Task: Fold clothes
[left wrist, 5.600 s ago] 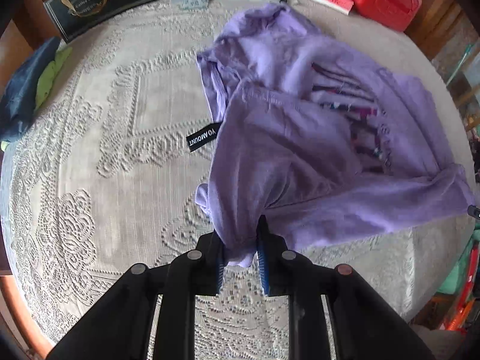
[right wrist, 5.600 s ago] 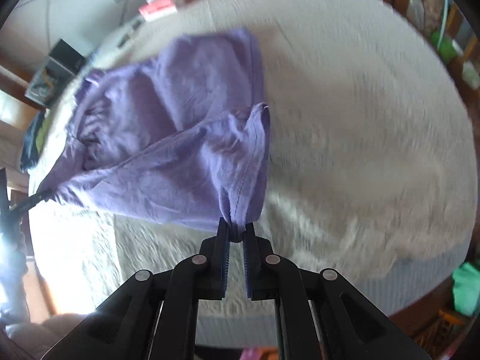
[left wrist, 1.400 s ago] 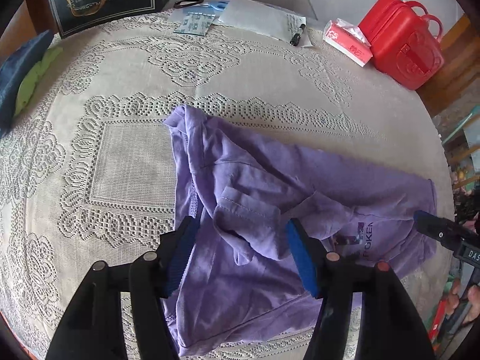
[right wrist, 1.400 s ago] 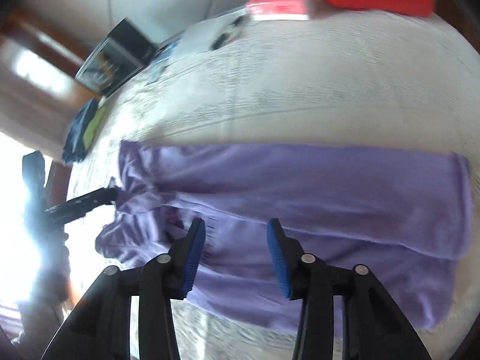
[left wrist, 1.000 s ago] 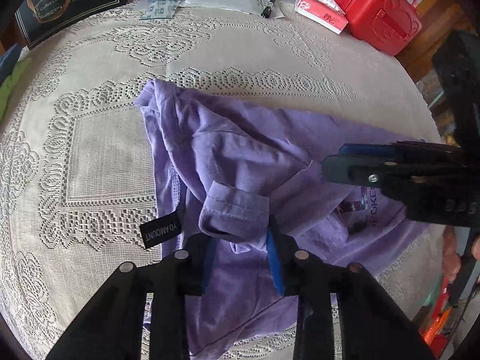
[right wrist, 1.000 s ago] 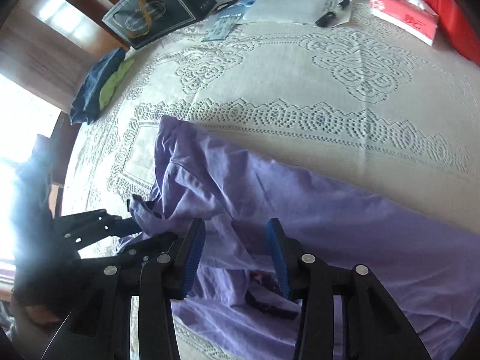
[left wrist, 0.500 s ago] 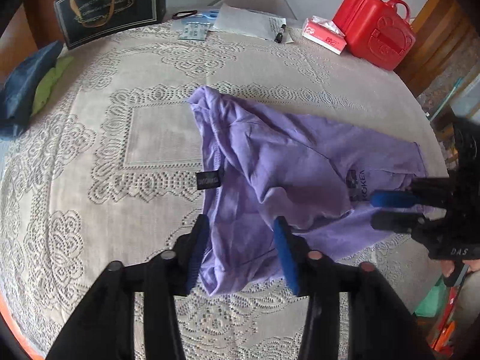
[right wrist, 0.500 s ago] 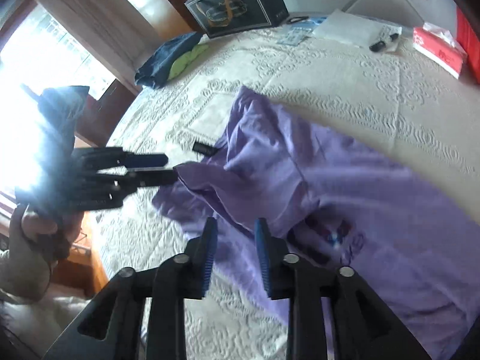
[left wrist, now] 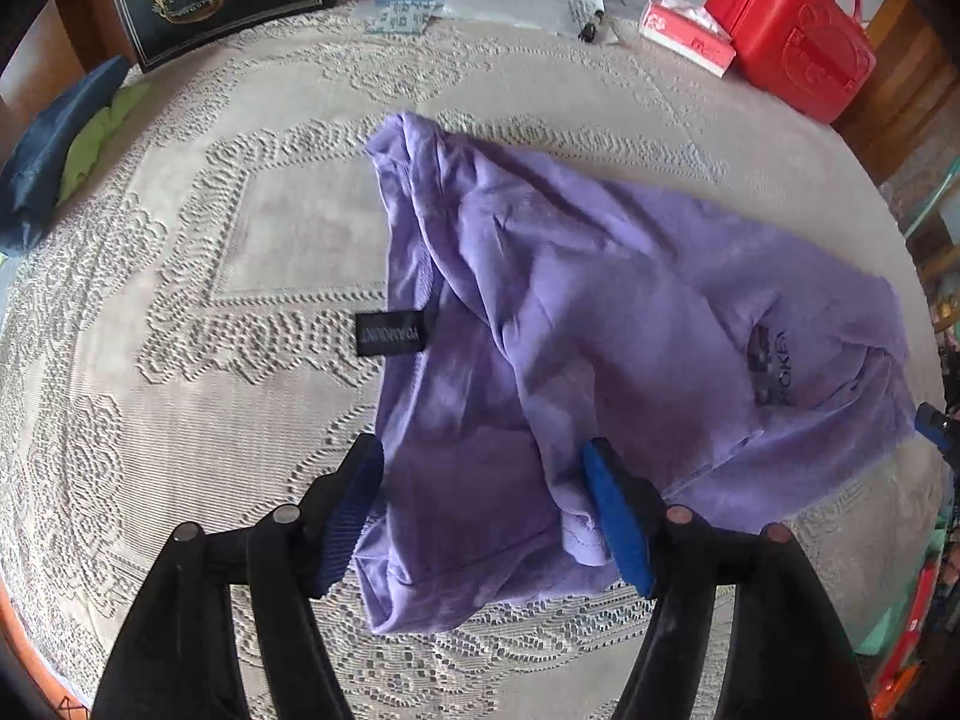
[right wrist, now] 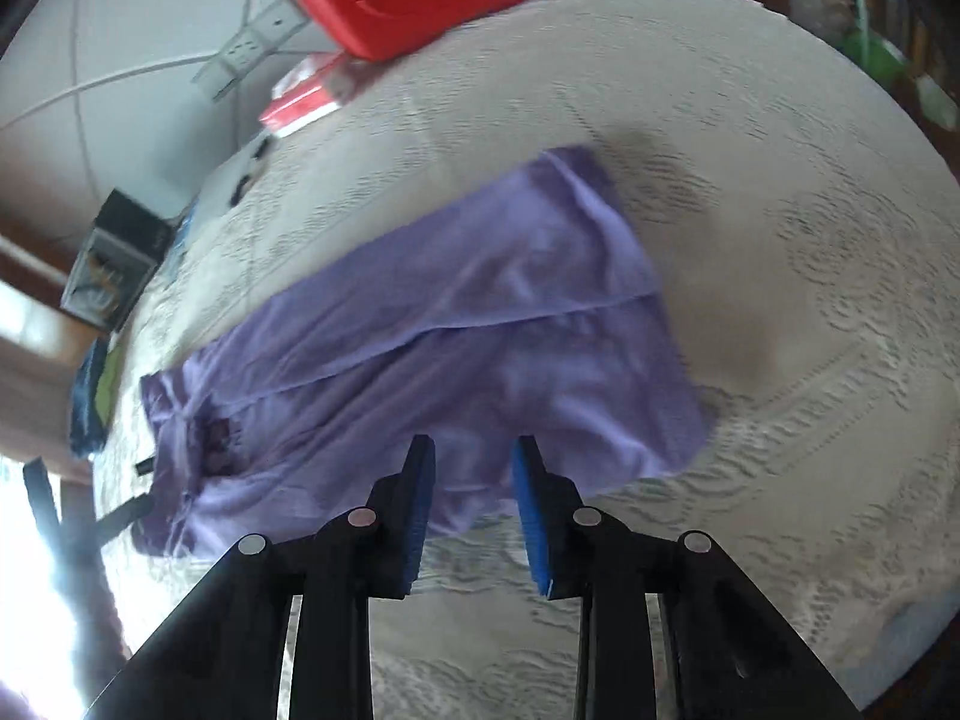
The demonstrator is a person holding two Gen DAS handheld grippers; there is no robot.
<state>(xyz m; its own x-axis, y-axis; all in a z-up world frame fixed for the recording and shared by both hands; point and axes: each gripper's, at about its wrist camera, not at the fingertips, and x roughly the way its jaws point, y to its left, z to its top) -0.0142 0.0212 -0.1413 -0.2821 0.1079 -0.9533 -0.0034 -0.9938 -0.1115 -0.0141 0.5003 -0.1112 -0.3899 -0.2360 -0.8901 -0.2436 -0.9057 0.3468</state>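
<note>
**Folding partly done, shirt lying loose**

Lying on the lace-covered table (left wrist: 270, 228), purple shirt (left wrist: 600, 300) doubled lengthwise into a long band, creased, black neck label (left wrist: 390, 333) sticking out. Left to do, probably: smoothing and cross folds. Left tool (left wrist: 486, 510) just spreading, released above the sleeve end. Right tool (right wrist: 474, 498) just narrowing, gripping nothing, over the hem edge.

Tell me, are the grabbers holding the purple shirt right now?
No, nothing is held. The left gripper has just been opening, its pads wide apart over the purple shirt. The right gripper has been closing, but its pads are not pinching it.
</note>
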